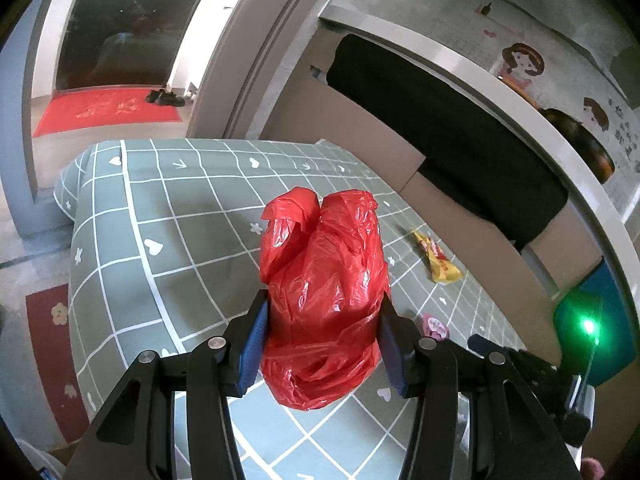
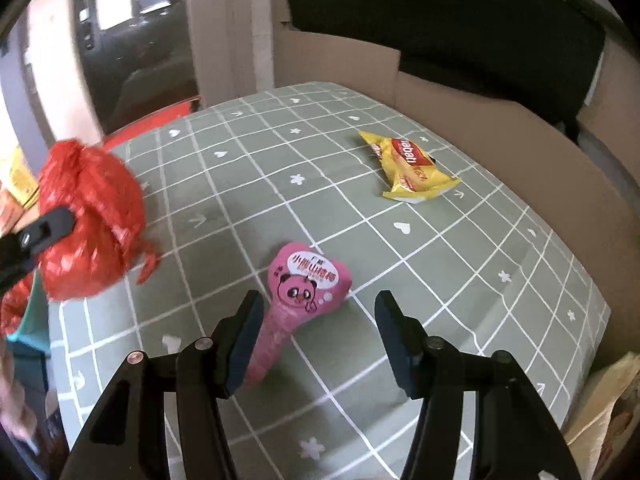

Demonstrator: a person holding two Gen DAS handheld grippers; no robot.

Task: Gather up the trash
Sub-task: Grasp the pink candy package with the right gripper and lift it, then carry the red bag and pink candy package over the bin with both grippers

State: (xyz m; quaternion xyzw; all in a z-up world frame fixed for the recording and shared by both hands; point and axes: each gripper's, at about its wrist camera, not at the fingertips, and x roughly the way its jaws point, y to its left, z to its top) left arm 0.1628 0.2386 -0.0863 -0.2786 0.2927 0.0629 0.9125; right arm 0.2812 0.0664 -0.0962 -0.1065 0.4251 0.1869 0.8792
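My left gripper point(image 1: 323, 312) is shut on a crumpled red plastic bag point(image 1: 324, 280) and holds it over the green checked table cover point(image 1: 168, 240). The bag also shows in the right wrist view point(image 2: 92, 220) at far left, with a left finger point(image 2: 44, 228) across it. My right gripper point(image 2: 318, 312) is open just above the table. A pink snack wrapper point(image 2: 304, 284) with a panda face lies between its fingers, nearer the left one. A yellow snack wrapper point(image 2: 412, 170) lies further back right; it also shows in the left wrist view point(image 1: 438, 258).
Cardboard panels point(image 2: 500, 128) stand along the table's far and right edges, with a dark opening point(image 2: 440, 20) behind. A teal bin point(image 1: 600, 340) sits at the right of the left wrist view. A red doormat point(image 1: 108, 112) lies on the floor beyond.
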